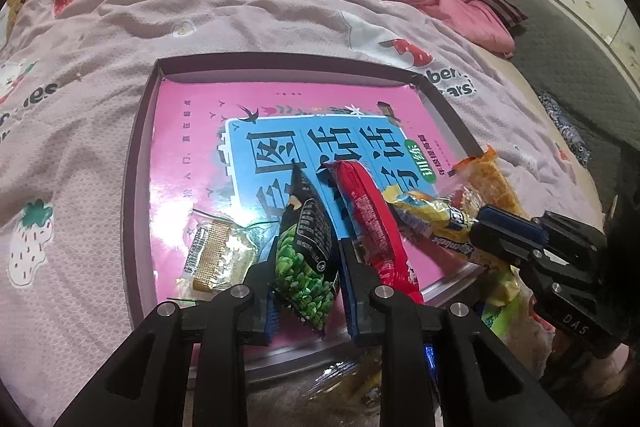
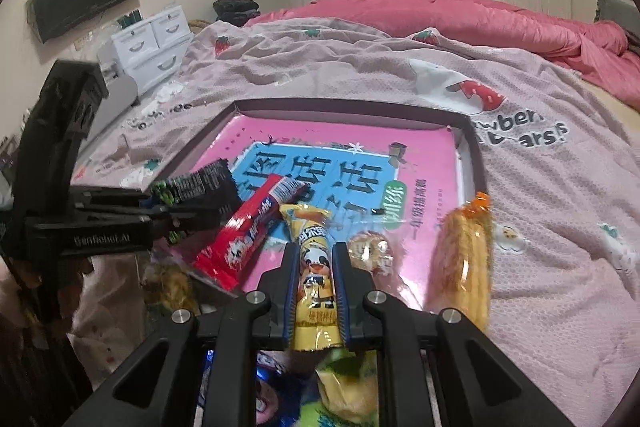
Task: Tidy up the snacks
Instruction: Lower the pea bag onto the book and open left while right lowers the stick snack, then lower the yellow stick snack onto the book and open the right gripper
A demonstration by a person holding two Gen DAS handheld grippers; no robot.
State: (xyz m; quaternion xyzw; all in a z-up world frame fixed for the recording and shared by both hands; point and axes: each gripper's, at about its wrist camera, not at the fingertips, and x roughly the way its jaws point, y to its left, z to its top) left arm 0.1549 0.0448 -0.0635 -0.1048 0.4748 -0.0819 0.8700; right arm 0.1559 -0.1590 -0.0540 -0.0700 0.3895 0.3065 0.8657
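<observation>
Two grippers, one shallow box on a bed, several snack packets.

Left wrist view: the left gripper [image 1: 306, 269] stands over the box's [image 1: 138, 163] near edge, fingers slightly parted, with the green pea packet [image 1: 306, 255] between them; whether the pads press on it cannot be told. The packet's long axis runs from the near edge toward the box's middle, black end farthest away. Just right of it lies the red packet [image 1: 370, 223], roughly parallel, crossing the near edge. The yellow packet [image 1: 430, 217] slants toward the near right corner, its near end in the right gripper [image 1: 500, 235]. A clear-wrapped wafer [image 1: 218, 253] lies by the near left corner. An orange packet [image 1: 490, 179] sits at the right edge.

Right wrist view: the right gripper [image 2: 316, 267] pinches the yellow packet [image 2: 314, 259], long axis along the fingers, far end over the box's [image 2: 476, 155] near edge. The red packet [image 2: 244, 233] slants left of it. The orange packet [image 2: 464, 263] rests on the bedspread [image 2: 560, 207] outside the right edge.
</observation>
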